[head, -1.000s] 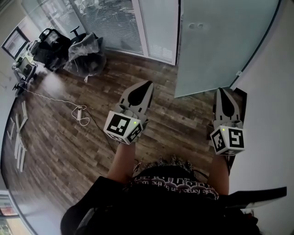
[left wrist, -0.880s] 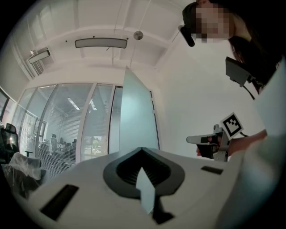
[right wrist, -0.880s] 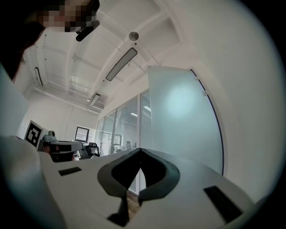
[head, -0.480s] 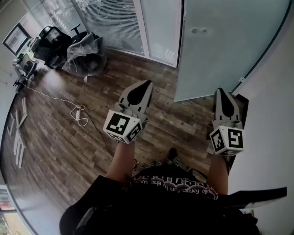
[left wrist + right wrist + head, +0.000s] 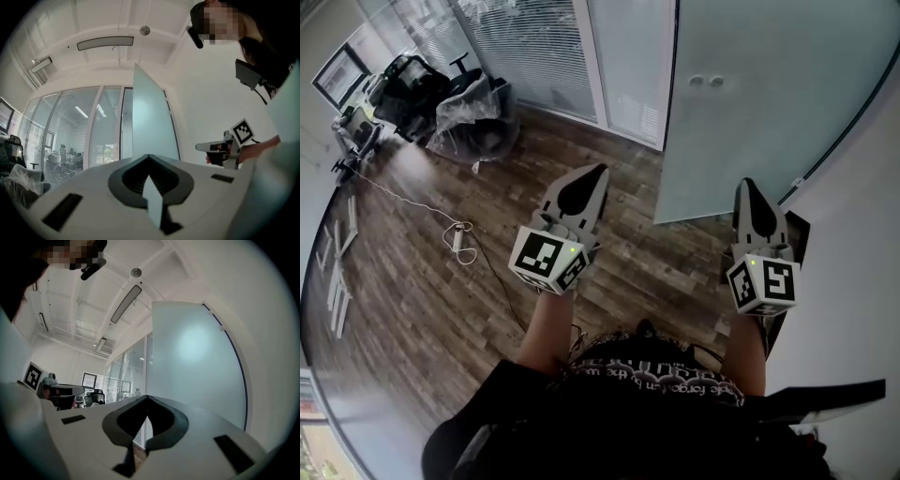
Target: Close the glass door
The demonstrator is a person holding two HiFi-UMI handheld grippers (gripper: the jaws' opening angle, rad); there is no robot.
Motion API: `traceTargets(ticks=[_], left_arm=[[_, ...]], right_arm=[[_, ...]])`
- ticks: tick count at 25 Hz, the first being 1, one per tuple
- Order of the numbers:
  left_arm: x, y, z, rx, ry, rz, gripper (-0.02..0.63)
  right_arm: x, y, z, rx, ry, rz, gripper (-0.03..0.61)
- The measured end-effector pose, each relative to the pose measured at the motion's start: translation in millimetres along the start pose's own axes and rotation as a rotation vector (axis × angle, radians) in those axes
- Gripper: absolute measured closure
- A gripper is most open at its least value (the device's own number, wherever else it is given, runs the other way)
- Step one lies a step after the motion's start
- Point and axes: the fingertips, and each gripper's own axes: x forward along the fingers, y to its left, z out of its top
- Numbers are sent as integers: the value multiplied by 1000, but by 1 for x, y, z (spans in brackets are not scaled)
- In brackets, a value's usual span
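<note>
Frosted glass door (image 5: 750,112) stands open at one o'clock, untouched. The left gripper (image 5: 598,172) near centre and the right gripper (image 5: 748,186) at three o'clock both have jaws pressed together, empty, short of it. Closing appears not yet begun.

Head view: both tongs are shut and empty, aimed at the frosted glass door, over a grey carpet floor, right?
No: the floor is wood planking, not grey carpet, as the head view shows. The left tongs and right tongs are shut, empty and aimed at the frosted glass door.
</note>
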Motion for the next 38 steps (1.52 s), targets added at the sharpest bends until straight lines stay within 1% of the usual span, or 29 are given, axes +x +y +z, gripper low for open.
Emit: traceTargets(ticks=[6,12,22,27,30,34,38], left_arm=[[21,6,-9,-1,9,16,612],[46,31,-19,-7,22,33,612],[109,82,-28,4,2,-26,612],[135,107,-32,-1,-9,-41,612],[145,120,-40,-18,-5,-42,612],[154,129,-48,-17,-3,-56,612],[163,140,-54,-35,1,-39,612]], right_arm=[[22,-16,-11,7,12,16,575],[57,-25,-22,21,28,17,575],[124,-41,-30,0,20,-38,575],[153,-51,-39,0,40,-74,575],[166,-52,-44,-4,47,-70,575],[176,-59,-52,-2,52,-75,575],[192,-62,-64,7,85,-63,574]])
